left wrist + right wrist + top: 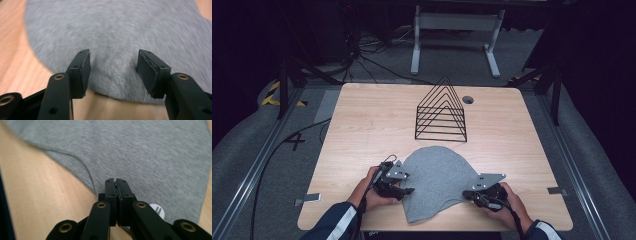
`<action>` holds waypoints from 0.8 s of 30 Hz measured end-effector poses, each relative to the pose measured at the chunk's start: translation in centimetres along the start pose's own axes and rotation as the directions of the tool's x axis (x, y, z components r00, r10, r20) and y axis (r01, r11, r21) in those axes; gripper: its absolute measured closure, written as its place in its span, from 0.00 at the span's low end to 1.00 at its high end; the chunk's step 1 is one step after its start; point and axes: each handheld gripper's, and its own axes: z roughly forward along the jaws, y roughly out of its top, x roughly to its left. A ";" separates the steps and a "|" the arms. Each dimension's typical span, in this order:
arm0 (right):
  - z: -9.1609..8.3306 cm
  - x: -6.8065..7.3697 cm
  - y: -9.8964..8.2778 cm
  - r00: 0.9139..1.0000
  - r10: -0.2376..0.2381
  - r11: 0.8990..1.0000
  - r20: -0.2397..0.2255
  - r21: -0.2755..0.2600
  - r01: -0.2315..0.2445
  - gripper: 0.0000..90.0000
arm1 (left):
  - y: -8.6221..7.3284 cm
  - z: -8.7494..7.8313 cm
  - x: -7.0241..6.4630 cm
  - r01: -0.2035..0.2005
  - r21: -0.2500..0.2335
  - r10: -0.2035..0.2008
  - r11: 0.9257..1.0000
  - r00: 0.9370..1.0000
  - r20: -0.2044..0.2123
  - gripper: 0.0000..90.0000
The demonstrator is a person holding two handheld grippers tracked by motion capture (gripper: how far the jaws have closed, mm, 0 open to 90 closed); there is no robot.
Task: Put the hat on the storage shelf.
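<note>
— Cloth (437, 177), grey, lies flat at the near edge of the tabletop (362, 130), between both hands. How do the tongs stand?

— Left tongs (113, 66) are apart, their gap facing the cloth's rounded edge, cloth straight ahead. Right tongs (116, 188) are pressed together at the opposite edge; whether fabric is caught between them I cannot tell. A white tag (157, 211) sits beside them.

— And farther out?

— Its long axis runs away from the person toward a black wire rack (441, 111); beyond, grey floor (452, 55).

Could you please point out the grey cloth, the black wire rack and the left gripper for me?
grey cloth (437, 172): high view, middle of the fabric.
black wire rack (441, 123): high view, front wires.
left gripper (113, 65): left gripper view, between its open jaws.
</note>
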 end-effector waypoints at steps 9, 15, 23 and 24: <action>-0.8 -1.1 2.2 0.999 0.019 0.991 0.046 -0.134 -0.013 0.73 | 0.5 -0.2 2.8 0.117 -0.032 -0.120 0.993 0.987 -0.109 0.34; 0.3 -6.3 3.6 0.988 0.110 0.987 0.106 -0.130 -0.096 0.57 | 0.0 0.0 4.8 0.236 -0.009 -0.235 0.972 0.961 -0.146 0.23; 3.9 -9.7 5.3 0.987 0.135 0.990 0.084 -0.056 -0.131 0.48 | 0.5 0.9 4.9 0.210 -0.015 -0.210 0.978 0.964 -0.161 0.21; 4.9 -10.3 5.7 0.987 0.142 0.990 0.077 -0.038 -0.139 0.45 | 0.7 1.0 4.9 0.204 -0.008 -0.203 0.979 0.966 -0.157 0.21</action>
